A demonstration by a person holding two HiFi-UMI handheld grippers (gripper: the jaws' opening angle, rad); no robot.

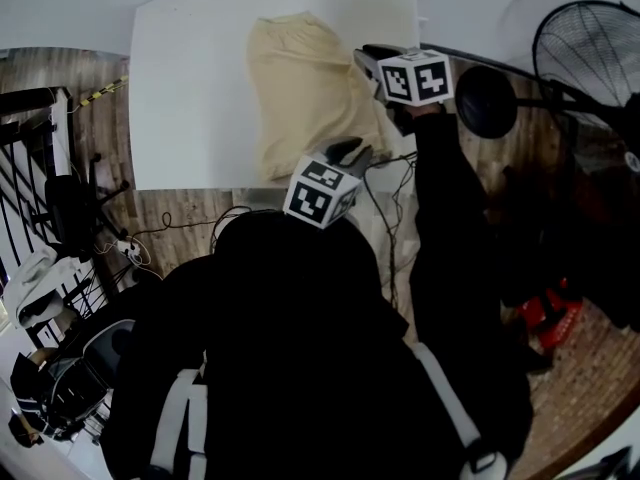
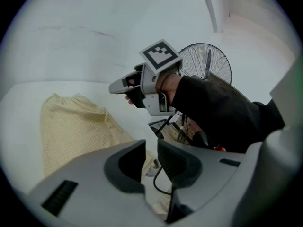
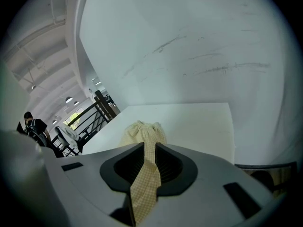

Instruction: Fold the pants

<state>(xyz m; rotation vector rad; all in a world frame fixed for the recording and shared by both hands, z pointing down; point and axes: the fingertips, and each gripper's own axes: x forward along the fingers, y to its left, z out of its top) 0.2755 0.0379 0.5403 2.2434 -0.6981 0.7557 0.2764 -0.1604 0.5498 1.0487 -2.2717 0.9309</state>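
While the pants [image 1: 300,98] lie bunched along the desk's [image 1: 190,88] right side, the right gripper [image 3: 149,162] stands loosened round a strip of them, probably to let a fold drop. The left gripper [image 2: 151,161], slightly parted and empty, hovers by the near edge.

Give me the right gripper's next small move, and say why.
Probably ease the right gripper back, away from the pants, so the cloth slips free. Its jaws look slightly apart with a strip of the pants between them, while the rest of the pants lies on the table. The left gripper holds nothing.
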